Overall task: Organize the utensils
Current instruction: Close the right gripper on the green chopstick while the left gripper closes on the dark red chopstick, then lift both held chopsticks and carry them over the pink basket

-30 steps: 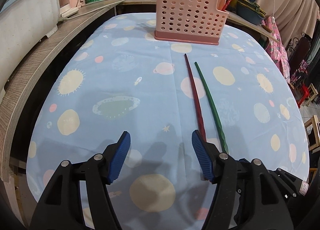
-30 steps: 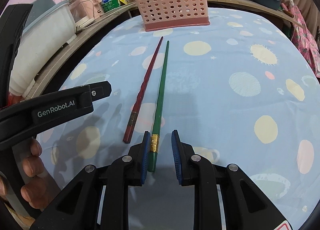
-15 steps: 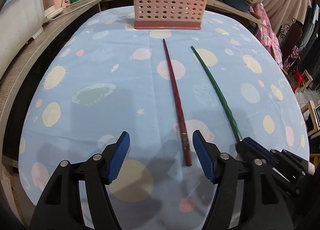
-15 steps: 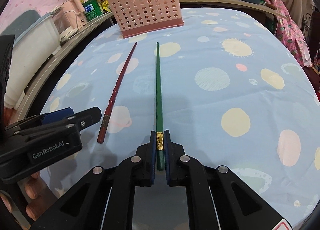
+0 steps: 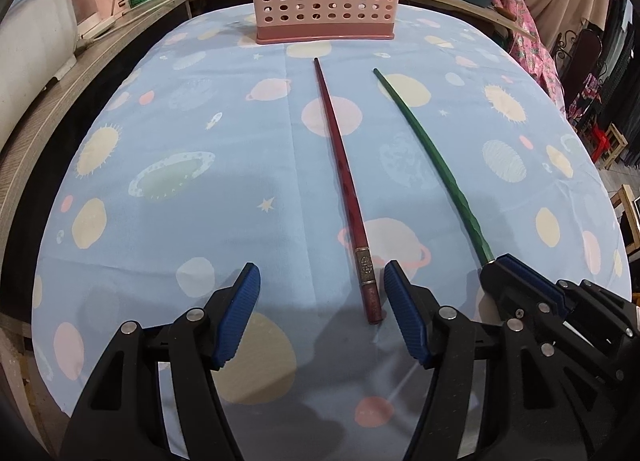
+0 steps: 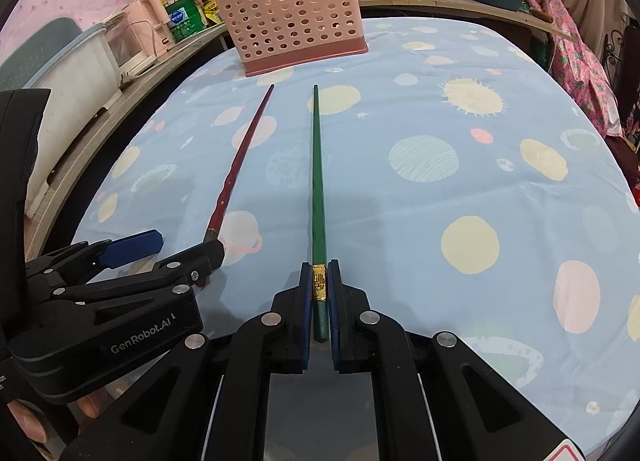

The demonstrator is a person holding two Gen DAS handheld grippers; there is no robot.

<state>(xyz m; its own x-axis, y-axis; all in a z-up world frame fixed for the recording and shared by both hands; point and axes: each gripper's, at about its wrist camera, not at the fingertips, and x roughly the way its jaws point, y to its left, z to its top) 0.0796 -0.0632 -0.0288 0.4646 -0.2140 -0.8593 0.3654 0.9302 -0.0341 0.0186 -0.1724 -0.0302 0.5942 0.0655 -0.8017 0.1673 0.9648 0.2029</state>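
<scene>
right tool [image 6: 319, 301]: clamped on green chopstick [image 6: 318, 181] at its gold band, tip ahead toward pink utensil basket [image 6: 296, 21] | left tool [image 5: 320, 313]: spread, red chopstick [image 5: 344, 189] lying on table [image 5: 180, 141] between pads, nearer right pad, untouched

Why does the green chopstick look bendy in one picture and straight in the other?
Left wrist view: the green chopstick sits off to the side, where the fisheye lens bows straight lines. Right wrist view: it runs up the middle from the right tool, so it looks straight. Both views are sharp, with soft tool shadows on the tablecloth.
</scene>
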